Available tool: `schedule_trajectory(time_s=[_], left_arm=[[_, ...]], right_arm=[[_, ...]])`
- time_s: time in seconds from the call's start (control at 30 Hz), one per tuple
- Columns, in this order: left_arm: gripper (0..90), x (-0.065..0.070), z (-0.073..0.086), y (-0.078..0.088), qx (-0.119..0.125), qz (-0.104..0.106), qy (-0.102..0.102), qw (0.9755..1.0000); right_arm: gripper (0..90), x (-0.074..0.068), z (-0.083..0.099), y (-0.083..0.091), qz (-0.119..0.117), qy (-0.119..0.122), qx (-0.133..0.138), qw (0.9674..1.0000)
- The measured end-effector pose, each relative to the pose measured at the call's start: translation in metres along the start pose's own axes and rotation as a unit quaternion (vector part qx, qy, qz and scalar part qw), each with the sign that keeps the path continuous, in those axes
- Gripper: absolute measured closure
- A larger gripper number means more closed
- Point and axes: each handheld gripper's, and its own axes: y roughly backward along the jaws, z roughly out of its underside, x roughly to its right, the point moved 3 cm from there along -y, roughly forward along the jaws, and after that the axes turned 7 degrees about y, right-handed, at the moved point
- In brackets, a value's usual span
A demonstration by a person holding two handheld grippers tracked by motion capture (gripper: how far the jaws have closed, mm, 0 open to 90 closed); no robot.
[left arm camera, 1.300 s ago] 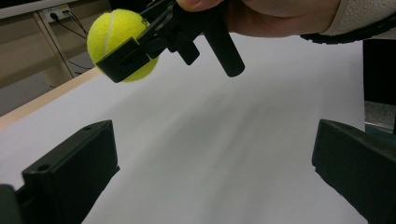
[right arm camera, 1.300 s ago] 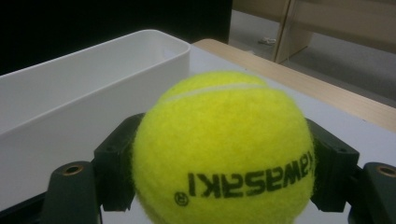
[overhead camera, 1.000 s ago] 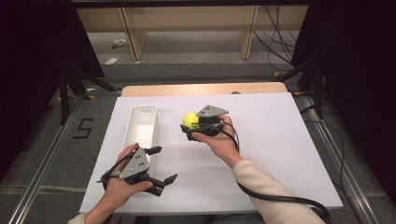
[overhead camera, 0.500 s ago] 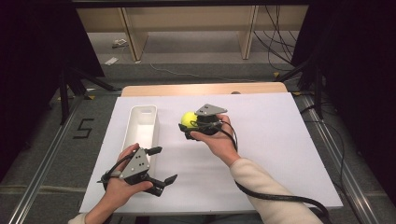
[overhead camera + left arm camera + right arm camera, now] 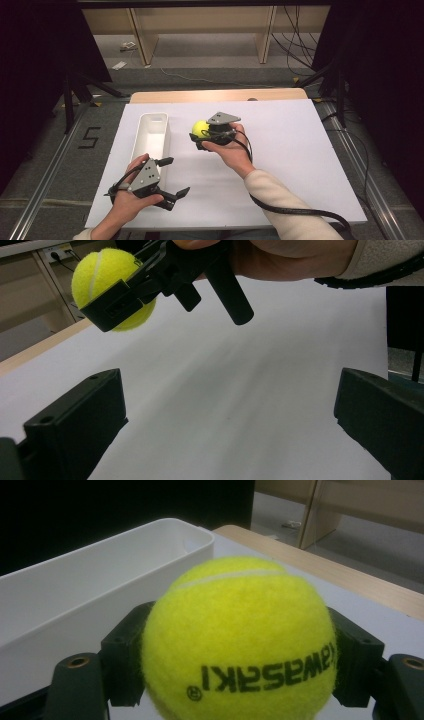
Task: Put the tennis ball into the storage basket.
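A white board (image 5: 300, 165) covers a wooden table in a dim room, with pale shelving legs and loose cables on the floor beyond the far edge. On the left part of the board a long white plastic bin (image 5: 152, 135) lies lengthwise, near to far, and looks empty as far as the high view shows its inside.

The pick-up seems done: the right gripper (image 5: 202, 137) is clamped on a yellow tennis ball (image 5: 201, 128), its jaws pressed against opposite sides of the ball with the black lettering turned upside down toward the gripper's camera (image 5: 240, 645). The ball is held clear above the board, just right of the bin's far end. What is left, by my reading, is the short carry leftward over the bin's rim (image 5: 125, 545) and the release.

The right hand (image 5: 227, 147) cradles its tool from below, forearm angled in from the near right, jaws pointing left toward the bin. The left gripper (image 5: 172, 176) rests low near the board's near-left edge, jaws spread wide and holding nothing, pointing right; the left hand (image 5: 132, 197) wraps its body.
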Motion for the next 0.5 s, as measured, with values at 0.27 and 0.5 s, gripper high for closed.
schedule_trajectory(time_s=[0.27,0.5], left_arm=[[0.0,0.0003,0.0,0.0002,0.0,0.002,0.0,1.0],[0.0,0.0004,0.0,-0.0002,-0.001,0.002,-0.001,1.0]], right_arm=[[26.4,-0.0022,-0.0001,-0.003,-0.003,-0.002,-0.004,1.0],[26.4,-0.0006,-0.0016,-0.0019,0.001,-0.002,-0.001,1.0]])
